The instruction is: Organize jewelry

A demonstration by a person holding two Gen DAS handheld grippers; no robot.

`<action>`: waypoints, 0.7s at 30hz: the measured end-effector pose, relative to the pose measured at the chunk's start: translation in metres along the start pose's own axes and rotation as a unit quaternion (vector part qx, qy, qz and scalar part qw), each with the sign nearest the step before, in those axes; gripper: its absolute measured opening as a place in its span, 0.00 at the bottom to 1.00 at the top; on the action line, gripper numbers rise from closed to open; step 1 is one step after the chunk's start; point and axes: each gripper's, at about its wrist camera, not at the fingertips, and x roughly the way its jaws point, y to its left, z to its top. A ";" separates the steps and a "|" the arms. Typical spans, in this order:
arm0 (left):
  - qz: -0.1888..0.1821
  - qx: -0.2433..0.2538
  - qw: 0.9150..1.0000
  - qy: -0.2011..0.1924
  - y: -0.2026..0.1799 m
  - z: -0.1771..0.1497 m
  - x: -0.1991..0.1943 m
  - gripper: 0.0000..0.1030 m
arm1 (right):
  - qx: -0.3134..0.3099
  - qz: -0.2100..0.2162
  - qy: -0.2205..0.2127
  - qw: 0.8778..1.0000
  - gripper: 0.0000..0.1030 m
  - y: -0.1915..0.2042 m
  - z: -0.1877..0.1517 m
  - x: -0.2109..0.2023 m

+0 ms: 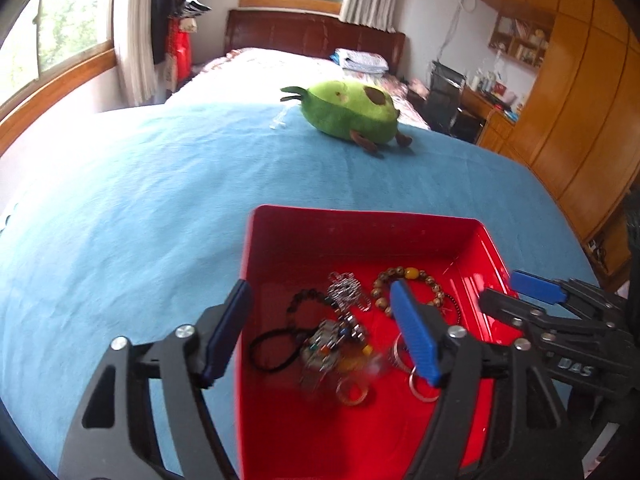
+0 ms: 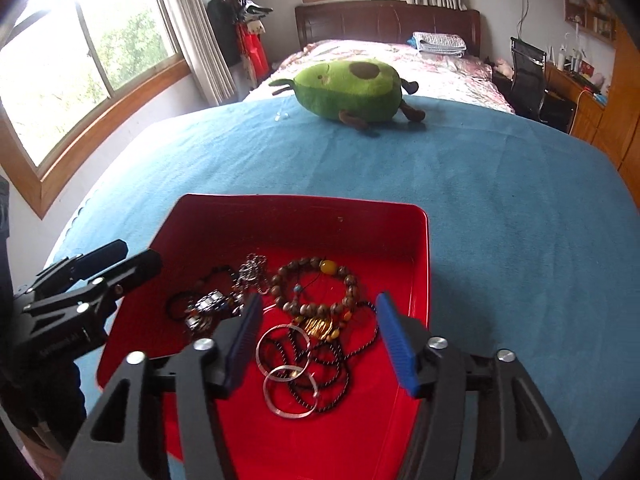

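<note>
Bed with blue blanket (image 1: 140,208) fills both views; wooden wardrobe (image 1: 580,100) at 2 o'clock in the left wrist view, windows (image 2: 80,60) at 10 o'clock in the right wrist view. Avocado plush (image 2: 352,92) lies on the blanket at 12 o'clock, well apart from the tray. Red tray (image 1: 360,236) sits on the blanket, at 6 o'clock in both views, jewelry piled in its near half. Left gripper (image 1: 324,336): jaws spread, nothing clamped; its left finger is outside the tray's left wall, right finger over the tray interior, so it straddles that wall. Right gripper (image 2: 320,336): also released, both fingers over the tray, hovering above the jewelry with no pad pressing on anything. In each wrist view the other gripper pokes in from the side at the tray's edge. Contents: wooden bead bracelet (image 2: 316,288) with a yellow bead sits toward the tray's middle; dark beaded cord (image 2: 320,364) loops at 6 o'clock of it; silver rings (image 2: 284,376) lie on the cord, between the right gripper's fingers; silver chain (image 1: 346,292) at 9 o'clock of the bracelet; black hair tie (image 1: 276,350) near the left wall; a mixed metallic clump (image 1: 332,340) beside it, blurred, so possibly a charm bracelet; gold piece (image 2: 320,326) just under the bracelet.
</note>
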 end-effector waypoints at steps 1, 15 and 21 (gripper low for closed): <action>0.005 -0.002 1.000 -0.004 0.003 -0.004 -0.007 0.75 | 0.000 0.002 -0.004 1.000 0.64 0.001 -0.003 -0.004; 0.036 -0.003 0.999 -0.010 0.014 -0.048 -0.060 0.93 | 0.005 0.007 -0.047 0.999 0.96 0.014 -0.040 -0.060; 0.043 0.000 0.999 -0.017 0.008 -0.063 -0.077 0.95 | 0.009 0.004 -0.048 0.999 0.96 0.013 -0.052 -0.067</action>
